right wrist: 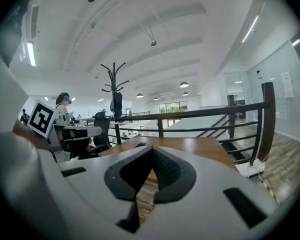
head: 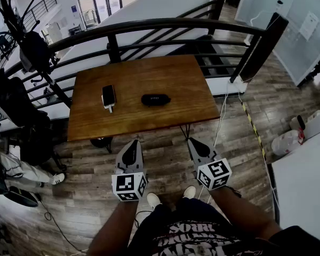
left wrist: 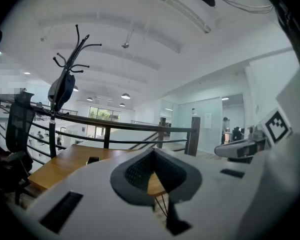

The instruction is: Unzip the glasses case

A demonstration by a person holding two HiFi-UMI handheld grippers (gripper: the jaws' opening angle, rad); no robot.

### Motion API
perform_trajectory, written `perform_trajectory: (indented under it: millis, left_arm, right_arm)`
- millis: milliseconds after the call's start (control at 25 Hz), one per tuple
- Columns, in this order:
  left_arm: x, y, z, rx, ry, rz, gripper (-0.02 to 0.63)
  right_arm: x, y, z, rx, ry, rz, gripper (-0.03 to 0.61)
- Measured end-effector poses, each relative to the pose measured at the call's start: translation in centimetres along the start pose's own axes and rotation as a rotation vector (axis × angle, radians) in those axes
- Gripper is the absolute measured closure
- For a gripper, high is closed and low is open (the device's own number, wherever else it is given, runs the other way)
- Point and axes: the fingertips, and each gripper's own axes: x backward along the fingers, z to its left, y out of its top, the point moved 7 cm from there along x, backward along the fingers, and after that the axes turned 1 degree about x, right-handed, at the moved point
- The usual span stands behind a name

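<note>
The black glasses case (head: 155,99) lies zipped shut near the middle of the wooden table (head: 149,73) in the head view. Both grippers hang in front of the table's near edge, over the plank floor and well short of the case. My left gripper (head: 133,143) is shut with nothing in it, its jaws meeting at the tip (left wrist: 154,152). My right gripper (head: 193,141) is likewise shut and holds nothing (right wrist: 151,149). In both gripper views the table shows beyond the jaws. The case is hidden in the left gripper view.
A black phone (head: 109,95) on a white pad lies left of the case. A dark metal railing (head: 165,25) runs behind the table. A coat rack (head: 21,31) and an office chair (head: 16,105) stand at the left. A white table (head: 304,185) and jugs (head: 288,140) are at the right.
</note>
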Motion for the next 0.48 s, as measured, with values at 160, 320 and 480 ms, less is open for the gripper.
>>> perform_trajectory:
  millis: [160, 320, 480]
  left_arm:
    - [-0.3, -0.5, -0.8, 0.0, -0.014, 0.019, 0.611]
    - [-0.7, -1.4, -0.8, 0.004, -0.01, 0.044, 0.611]
    - [-1.4, -1.8, -0.6, 0.001, -0.007, 0.056, 0.611]
  right_arm:
    - [-0.1, -0.3, -0.7, -0.012, -0.006, 0.008, 0.58]
    - [-0.5, -0.3, -1.1, -0.017, -0.003, 0.01, 0.58]
    - [-1.2, -0.5, -1.6, -0.028, 0.007, 0.013, 0.58]
